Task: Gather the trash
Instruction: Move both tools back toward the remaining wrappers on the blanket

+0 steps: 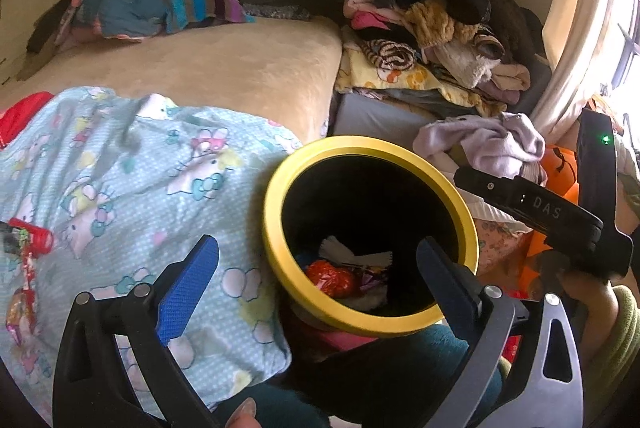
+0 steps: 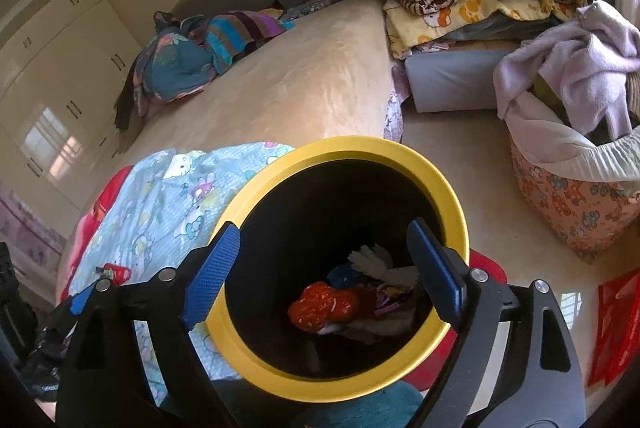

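Observation:
A black bin with a yellow rim (image 1: 276, 240) (image 2: 456, 212) stands beside the bed. At its bottom lie a red wrapper (image 1: 332, 278) (image 2: 320, 308), a white paper scrap (image 2: 372, 260) and other small bits. My left gripper (image 1: 318, 248) is open over the bin's left rim with nothing between its blue pads. Over the bin's mouth, my right gripper (image 2: 324, 232) is also open and holds nothing. On the light-blue cartoon blanket (image 1: 132, 168) lie a red wrapper (image 1: 38, 238) (image 2: 118, 273) and a shiny candy wrapper (image 1: 20, 308).
The beige bed (image 1: 224, 68) carries a bundle of colourful clothes (image 1: 132, 0). A tall pile of clothes (image 1: 432, 28) sits at the right, with a floral laundry basket (image 2: 568, 212) beside the bin. Something red (image 2: 616, 328) lies on the floor. White wardrobes (image 2: 60, 68) line the left wall.

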`<action>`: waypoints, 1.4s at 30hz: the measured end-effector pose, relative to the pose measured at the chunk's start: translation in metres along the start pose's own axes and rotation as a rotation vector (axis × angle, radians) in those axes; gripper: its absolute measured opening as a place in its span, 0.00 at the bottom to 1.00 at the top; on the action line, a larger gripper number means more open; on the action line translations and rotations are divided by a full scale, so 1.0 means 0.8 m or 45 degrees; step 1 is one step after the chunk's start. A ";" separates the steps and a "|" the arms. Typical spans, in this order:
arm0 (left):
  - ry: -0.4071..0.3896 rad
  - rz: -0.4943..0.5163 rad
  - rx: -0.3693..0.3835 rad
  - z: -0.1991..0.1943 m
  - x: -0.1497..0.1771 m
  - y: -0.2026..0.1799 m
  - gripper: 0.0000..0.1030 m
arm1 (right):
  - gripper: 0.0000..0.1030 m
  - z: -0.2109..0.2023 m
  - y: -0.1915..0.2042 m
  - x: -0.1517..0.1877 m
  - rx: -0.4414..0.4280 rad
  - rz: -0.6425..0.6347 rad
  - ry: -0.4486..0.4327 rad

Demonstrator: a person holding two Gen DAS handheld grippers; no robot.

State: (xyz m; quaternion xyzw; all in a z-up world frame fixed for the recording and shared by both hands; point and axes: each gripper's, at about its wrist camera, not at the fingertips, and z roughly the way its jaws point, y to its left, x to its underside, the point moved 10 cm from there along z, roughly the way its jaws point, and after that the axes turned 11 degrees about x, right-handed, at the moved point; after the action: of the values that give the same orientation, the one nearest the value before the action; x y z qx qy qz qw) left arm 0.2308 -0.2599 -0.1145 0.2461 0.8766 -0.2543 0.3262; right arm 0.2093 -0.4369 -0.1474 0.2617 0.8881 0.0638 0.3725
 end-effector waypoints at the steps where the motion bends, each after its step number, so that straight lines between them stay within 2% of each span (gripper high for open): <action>1: -0.003 0.001 -0.004 -0.002 0.000 0.001 0.94 | 0.75 -0.002 0.003 0.001 -0.002 -0.007 -0.001; 20: -0.127 -0.083 -0.133 -0.073 0.006 0.064 0.94 | 0.78 -0.027 0.089 0.024 -0.091 -0.204 -0.024; 32: -0.186 -0.162 -0.218 -0.111 0.020 0.120 0.94 | 0.78 -0.030 0.147 0.057 -0.145 -0.329 0.016; 42: -0.243 -0.285 -0.339 -0.164 0.044 0.201 0.94 | 0.78 -0.027 0.241 0.104 -0.264 -0.509 0.083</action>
State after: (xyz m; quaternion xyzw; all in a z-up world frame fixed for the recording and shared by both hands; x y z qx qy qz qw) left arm 0.2450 -0.0505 -0.0985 0.0766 0.8894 -0.1928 0.4073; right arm 0.2258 -0.2273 -0.1247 0.0386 0.9225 0.0881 0.3739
